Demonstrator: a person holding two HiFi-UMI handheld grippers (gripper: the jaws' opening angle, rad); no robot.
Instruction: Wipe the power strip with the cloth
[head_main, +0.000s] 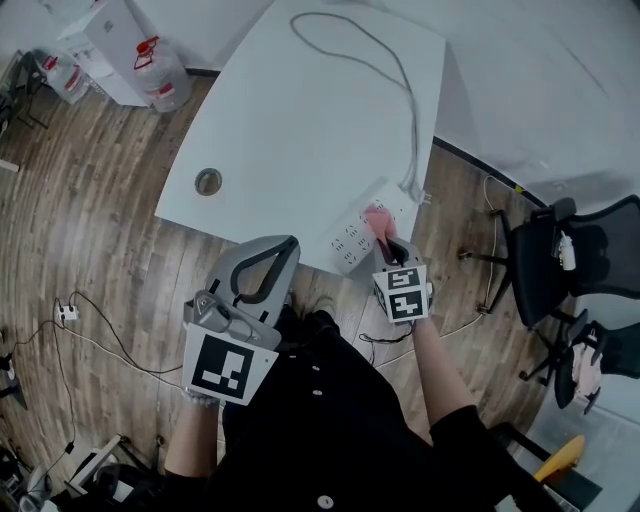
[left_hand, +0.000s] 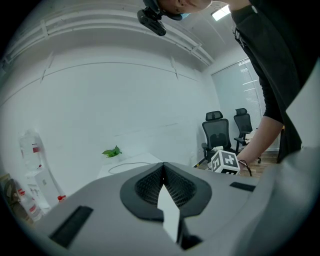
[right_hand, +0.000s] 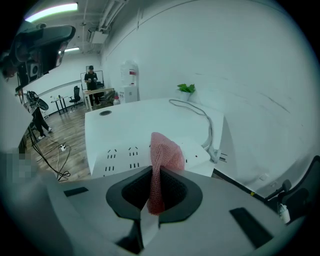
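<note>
A white power strip (head_main: 360, 228) lies at the near edge of the white table (head_main: 290, 120), its grey cord (head_main: 395, 70) running off to the far side. My right gripper (head_main: 384, 232) is shut on a pink mesh cloth (right_hand: 165, 155), which rests on the power strip (right_hand: 130, 155) near its cord end. My left gripper (head_main: 283, 262) is held off the table near the person's body, jaws shut with nothing between them. In the left gripper view the tips (left_hand: 162, 167) point over the table at a white wall.
A round cable hole (head_main: 208, 181) sits at the table's left. Water bottles (head_main: 160, 70) stand on the wooden floor at the far left. Black office chairs (head_main: 560, 260) are to the right. Cables (head_main: 90, 330) trail over the floor at left.
</note>
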